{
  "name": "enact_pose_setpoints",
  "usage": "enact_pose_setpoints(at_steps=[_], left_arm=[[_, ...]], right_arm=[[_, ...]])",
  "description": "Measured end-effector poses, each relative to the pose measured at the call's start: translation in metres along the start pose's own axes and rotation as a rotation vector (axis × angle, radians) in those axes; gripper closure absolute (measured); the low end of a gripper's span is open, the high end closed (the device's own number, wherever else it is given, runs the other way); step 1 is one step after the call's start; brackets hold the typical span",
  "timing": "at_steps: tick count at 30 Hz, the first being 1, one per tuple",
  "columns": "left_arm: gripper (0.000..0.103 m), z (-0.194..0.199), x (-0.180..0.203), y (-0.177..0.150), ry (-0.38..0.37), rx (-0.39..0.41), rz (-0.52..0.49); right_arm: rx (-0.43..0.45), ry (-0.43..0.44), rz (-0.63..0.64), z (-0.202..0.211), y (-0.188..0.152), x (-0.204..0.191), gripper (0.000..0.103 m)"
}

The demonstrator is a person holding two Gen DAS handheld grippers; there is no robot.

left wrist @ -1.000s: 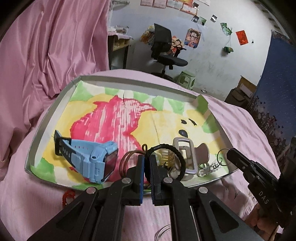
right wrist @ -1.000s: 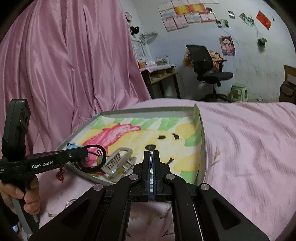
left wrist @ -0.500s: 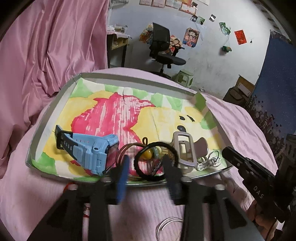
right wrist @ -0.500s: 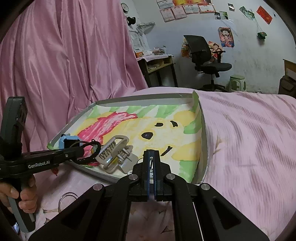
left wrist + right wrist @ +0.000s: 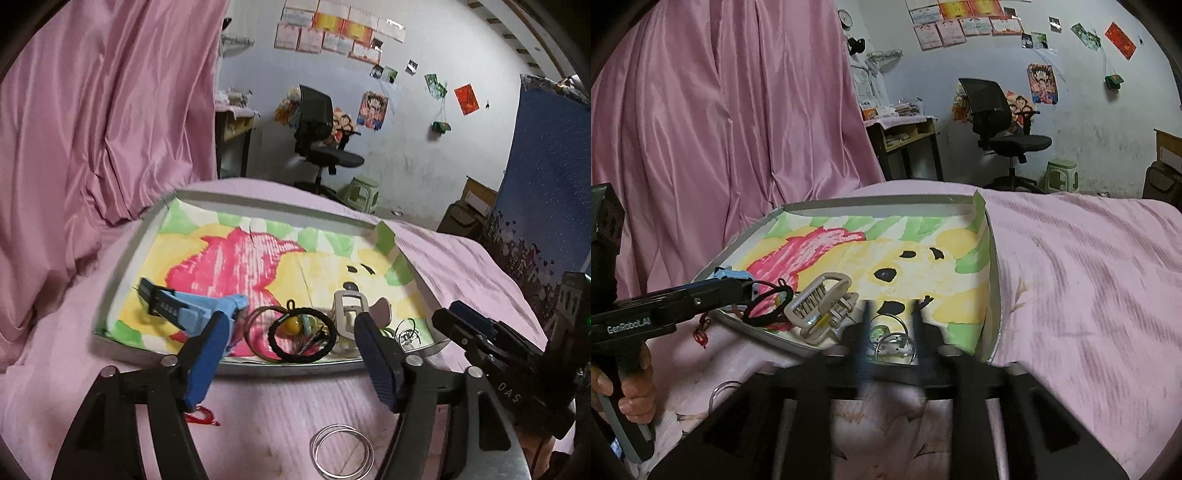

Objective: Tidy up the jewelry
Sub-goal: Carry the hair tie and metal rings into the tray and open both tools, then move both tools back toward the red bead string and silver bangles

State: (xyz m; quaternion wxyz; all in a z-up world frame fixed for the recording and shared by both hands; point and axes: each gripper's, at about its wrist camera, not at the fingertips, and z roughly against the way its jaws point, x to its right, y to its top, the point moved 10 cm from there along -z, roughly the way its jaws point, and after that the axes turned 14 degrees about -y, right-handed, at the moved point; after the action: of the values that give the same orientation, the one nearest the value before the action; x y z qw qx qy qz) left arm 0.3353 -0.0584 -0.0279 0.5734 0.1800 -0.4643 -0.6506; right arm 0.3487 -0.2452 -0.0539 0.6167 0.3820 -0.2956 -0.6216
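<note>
The left gripper [image 5: 291,354] is opening, its blue pads spreading wide with nothing pinched between them, hanging just in front of the tray [image 5: 122,258] that is sitting on the pink bedspread [image 5: 461,258]. Lying inside the tray's near edge, in the gap beyond those fingers, is a black hair tie [image 5: 301,338], overlapping a brown bangle [image 5: 258,332] and a small yellow bead [image 5: 293,325]. Just left of them a blue watch [image 5: 192,306] is resting on the tray's painted paper lining, and to the right a beige hair claw [image 5: 347,314] is lying on its side.

Over on the right wrist view, the right gripper [image 5: 890,332] is also opening, its fingers blurred, jaws at a narrow gap; a metal key ring [image 5: 892,341] is lying on the lining between them, and the pads are not pressing on it.

Outside the tray, a pair of thin silver bangles [image 5: 341,450] is lying on the bedspread, with a red string [image 5: 201,417] beside the left fingers.
</note>
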Motion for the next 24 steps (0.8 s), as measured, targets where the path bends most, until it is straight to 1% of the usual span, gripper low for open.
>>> enact_pose_setpoints(at_steps=[1,3,4,6,7,9,10,12,14,15,17,19,22,24], left_arm=[[0.027,0.003,0.000,0.001,0.005,0.010,-0.004],[0.020,0.014,0.000,0.003,0.022,0.042,-0.021],[0.018,0.018,-0.001,0.004,0.029,0.054,-0.029],[0.010,0.028,-0.001,0.006,0.044,0.079,-0.046],[0.009,0.034,-0.001,0.006,0.053,0.097,-0.054],[0.004,0.042,-0.003,0.006,0.066,0.120,-0.065],[0.003,0.047,-0.004,0.006,0.074,0.133,-0.071],[0.002,0.055,-0.005,0.006,0.081,0.149,-0.081],[0.001,0.063,-0.007,0.004,0.087,0.162,-0.095],[0.001,0.067,-0.008,0.002,0.088,0.167,-0.099],[0.001,0.073,-0.010,0.000,0.089,0.174,-0.108],[0.001,0.082,-0.013,-0.003,0.088,0.184,-0.115],[0.001,0.092,-0.017,-0.007,0.085,0.194,-0.115],[0.001,0.099,-0.023,-0.011,0.087,0.199,-0.115]], right_arm=[[0.013,-0.004,0.002,0.004,0.002,0.000,0.063],[0.033,-0.013,0.007,0.011,0.004,-0.001,0.063],[0.040,-0.015,0.008,0.014,0.005,-0.001,0.063],[0.065,-0.022,0.010,0.023,0.008,-0.002,0.063],[0.077,-0.025,0.012,0.027,0.009,-0.002,0.062],[0.102,-0.030,0.012,0.036,0.012,-0.004,0.054],[0.113,-0.031,0.012,0.040,0.014,-0.004,0.049],[0.136,-0.038,0.009,0.051,0.016,-0.006,0.044],[0.152,-0.037,0.005,0.059,0.018,-0.008,0.036],[0.161,-0.038,0.004,0.064,0.018,-0.010,0.034],[0.175,-0.038,0.002,0.071,0.019,-0.013,0.025],[0.185,-0.029,-0.002,0.080,0.019,-0.017,0.019],[0.197,-0.025,0.007,0.091,0.017,-0.026,0.014],[0.205,-0.025,0.023,0.097,0.015,-0.032,0.013]])
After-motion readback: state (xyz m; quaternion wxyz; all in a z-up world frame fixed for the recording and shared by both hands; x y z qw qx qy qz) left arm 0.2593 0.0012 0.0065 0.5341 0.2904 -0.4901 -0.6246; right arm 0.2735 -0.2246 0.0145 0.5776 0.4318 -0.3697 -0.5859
